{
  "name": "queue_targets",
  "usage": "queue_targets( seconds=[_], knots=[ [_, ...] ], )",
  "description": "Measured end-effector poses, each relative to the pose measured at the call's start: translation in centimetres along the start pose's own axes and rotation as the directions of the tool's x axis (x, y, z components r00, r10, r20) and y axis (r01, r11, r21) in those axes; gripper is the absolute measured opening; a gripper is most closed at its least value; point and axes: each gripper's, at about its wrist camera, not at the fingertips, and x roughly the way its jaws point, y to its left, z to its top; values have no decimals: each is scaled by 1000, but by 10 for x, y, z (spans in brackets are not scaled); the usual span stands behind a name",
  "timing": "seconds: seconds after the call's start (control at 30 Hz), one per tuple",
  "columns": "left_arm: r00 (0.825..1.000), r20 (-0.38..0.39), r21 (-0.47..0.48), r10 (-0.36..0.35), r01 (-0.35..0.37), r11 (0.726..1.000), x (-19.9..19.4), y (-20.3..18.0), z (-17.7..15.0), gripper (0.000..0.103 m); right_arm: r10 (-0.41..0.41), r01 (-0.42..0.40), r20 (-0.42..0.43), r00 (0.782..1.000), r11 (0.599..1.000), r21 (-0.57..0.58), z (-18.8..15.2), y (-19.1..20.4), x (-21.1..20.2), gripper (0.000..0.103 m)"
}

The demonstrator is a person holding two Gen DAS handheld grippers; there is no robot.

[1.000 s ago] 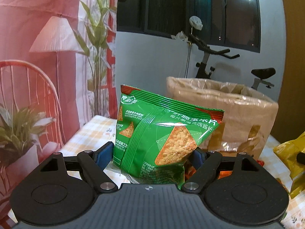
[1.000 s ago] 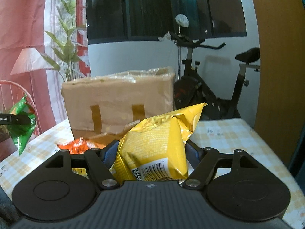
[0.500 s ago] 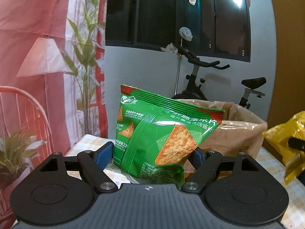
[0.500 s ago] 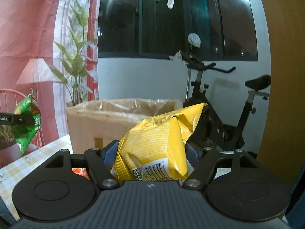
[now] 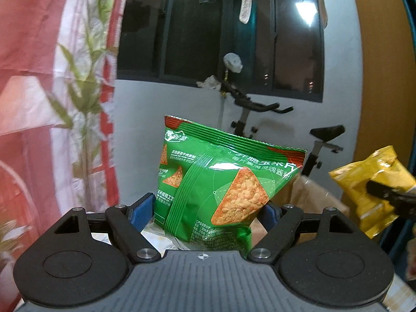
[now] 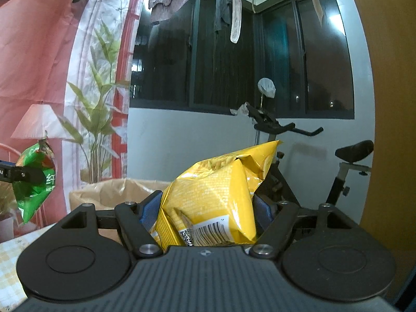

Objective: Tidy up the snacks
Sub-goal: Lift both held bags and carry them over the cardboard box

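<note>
Left tongs clenched on the green chip bag, gripped low so most of the bag stands free above the blue pads. Right tongs clenched on the yellow chip bag, likewise pinched near its bottom end. Both bags held in the air, above the rim of the open cardboard box.

Risks, as judged from here: puffy, slick packets pinched at one end only, so a quick swing could let one pivot or slide out and drop short of the box, onto the checked counter. Two loaded tongs heading for one opening could also bump bags and knock a grip loose. Squeezing harder to compensate might crush the chips or burst a seam. Box flaps and plastic liner could snag a bag corner on the way in.

Left wrist view: green bag's printed front, plus the yellow bag at far right with a dark finger across it; box mostly hidden behind the green bag. Right wrist view: much more of the box rim, a patch of counter, the yellow bag's barcode, and the green bag edge-on at far left.
</note>
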Motion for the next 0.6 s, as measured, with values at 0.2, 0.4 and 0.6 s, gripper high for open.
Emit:
queue_targets(
  seconds=[0.2, 0.4, 0.6],
  knots=[
    [995, 55, -34, -78, 80, 996, 39, -12, 21, 84, 8, -7, 39, 999, 1000, -12, 14, -1, 43, 74],
    [996, 33, -55, -77, 79, 995, 90, -24, 26, 84, -3, 3, 5, 1000, 1000, -22, 20, 3, 98, 74],
    [998, -42, -60, -53, 51, 997, 126, -28, 18, 84, 4, -5, -65, 998, 1000, -9, 7, 6, 136, 74]
  ],
)
